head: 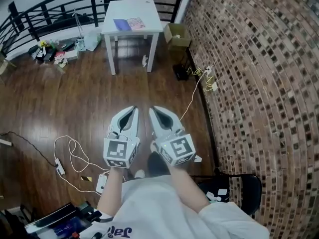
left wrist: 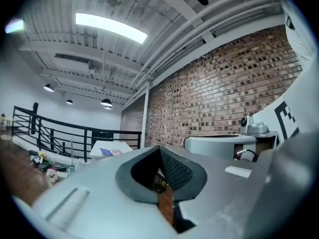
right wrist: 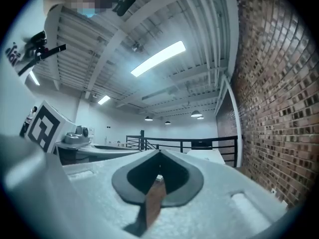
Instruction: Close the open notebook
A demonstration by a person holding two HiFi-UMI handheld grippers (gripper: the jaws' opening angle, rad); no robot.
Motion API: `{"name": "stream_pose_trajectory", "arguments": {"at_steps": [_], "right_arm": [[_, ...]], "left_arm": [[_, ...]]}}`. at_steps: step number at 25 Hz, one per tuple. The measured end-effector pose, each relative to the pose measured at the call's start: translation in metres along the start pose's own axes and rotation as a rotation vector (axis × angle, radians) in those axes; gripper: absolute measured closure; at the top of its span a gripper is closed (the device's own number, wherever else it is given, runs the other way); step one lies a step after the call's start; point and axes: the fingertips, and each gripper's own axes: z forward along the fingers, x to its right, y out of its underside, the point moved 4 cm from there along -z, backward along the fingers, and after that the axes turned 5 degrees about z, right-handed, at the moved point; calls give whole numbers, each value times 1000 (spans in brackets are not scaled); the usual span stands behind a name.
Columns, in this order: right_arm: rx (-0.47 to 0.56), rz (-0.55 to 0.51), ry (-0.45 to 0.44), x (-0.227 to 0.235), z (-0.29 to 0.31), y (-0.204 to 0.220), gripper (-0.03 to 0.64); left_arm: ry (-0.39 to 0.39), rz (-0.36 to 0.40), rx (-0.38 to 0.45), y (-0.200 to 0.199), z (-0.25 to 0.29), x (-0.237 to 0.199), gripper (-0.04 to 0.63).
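Observation:
The open notebook point(head: 129, 24), with a blue page and a pink one, lies on a small white table point(head: 149, 11) far ahead across the wooden floor. My left gripper point(head: 133, 108) and right gripper point(head: 152, 108) are held side by side at waist height, level, pointing toward the table and well short of it. On both, the jaws meet at the tips with nothing between them. In the left gripper view the notebook point(left wrist: 110, 152) shows small beyond the shut left gripper point(left wrist: 159, 147). The right gripper view has the shut right gripper point(right wrist: 159, 151) and the table's top point(right wrist: 207, 156).
A brick wall point(head: 259, 68) runs along the right, and a black railing point(head: 60, 9) closes the far side. A cardboard box point(head: 177, 34) sits right of the table, clutter point(head: 52, 51) to its left. White cables point(head: 75, 156) and a power strip point(head: 101, 182) lie on the floor; a black chair point(head: 234, 188) stands beside me.

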Motion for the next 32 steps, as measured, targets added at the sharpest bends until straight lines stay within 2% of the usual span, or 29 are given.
{"name": "stream_pose_trajectory", "arguments": {"at_steps": [5,9,14,17,21,26,32], "right_arm": [[16,-15,-41,59,66,-2,632],[49,-44,-69,125,119,-25,632],[102,-65,-83,202,168,-52,632],[108,-49,-75,233,196,-52,632],[75,-74,-95,255,241,-39,632],[26,-70,-125,287,315,-26,632],[6,-81,-116,330,429,-23,631]], "left_arm": [[-100,32,7,-6,65,-38,580],[-170,52,50,-19,135,-63,580],[-153,65,81,-33,220,-76,580],[-156,84,46,-31,259,-89,580],[-163,72,-2,-21,300,-115,580],[-147,33,-10,-6,363,-167,578],[-132,15,25,-7,446,-256,578]]}}
